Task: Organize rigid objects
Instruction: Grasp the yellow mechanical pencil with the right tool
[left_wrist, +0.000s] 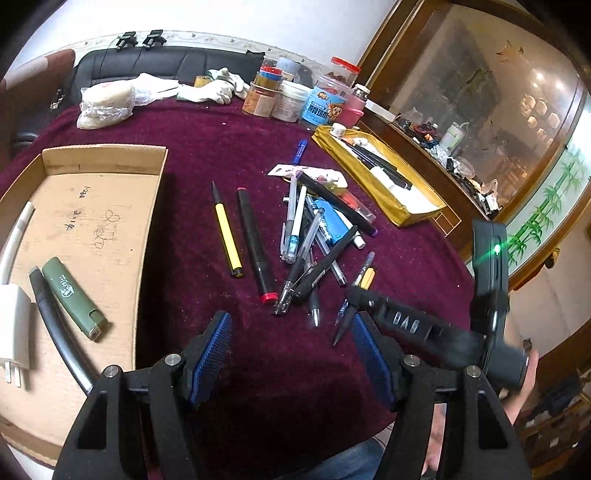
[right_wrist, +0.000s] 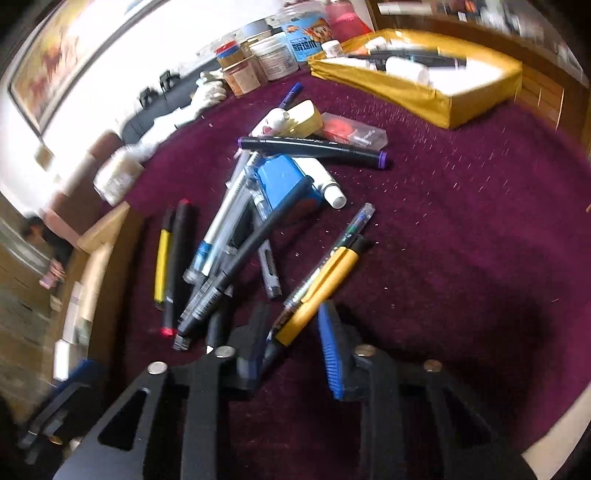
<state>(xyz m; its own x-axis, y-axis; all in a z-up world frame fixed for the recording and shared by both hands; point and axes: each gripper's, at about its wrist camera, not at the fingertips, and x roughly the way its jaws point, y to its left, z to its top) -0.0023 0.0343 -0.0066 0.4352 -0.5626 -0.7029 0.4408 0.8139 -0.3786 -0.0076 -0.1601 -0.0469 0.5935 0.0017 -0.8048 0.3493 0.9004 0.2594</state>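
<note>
A pile of pens and markers (left_wrist: 314, 236) lies on the maroon cloth, with a yellow pen (left_wrist: 228, 236) and a black red-capped marker (left_wrist: 255, 245) beside it. My left gripper (left_wrist: 291, 354) is open and empty, hovering near the pile's front. My right gripper (right_wrist: 291, 332) is open, its blue pads on either side of a yellow-orange pen (right_wrist: 317, 291) and a clear pen (right_wrist: 332, 254) at the pile's near edge; it also shows in the left wrist view (left_wrist: 354, 295). Whether the pads touch the pens I cannot tell.
A cardboard tray (left_wrist: 122, 155) at left holds a green lighter (left_wrist: 72, 297), a white charger (left_wrist: 14, 328) and a black tube. A yellow box (left_wrist: 402, 210) with pens stands at right. Jars and tins (left_wrist: 295, 96) line the table's far edge.
</note>
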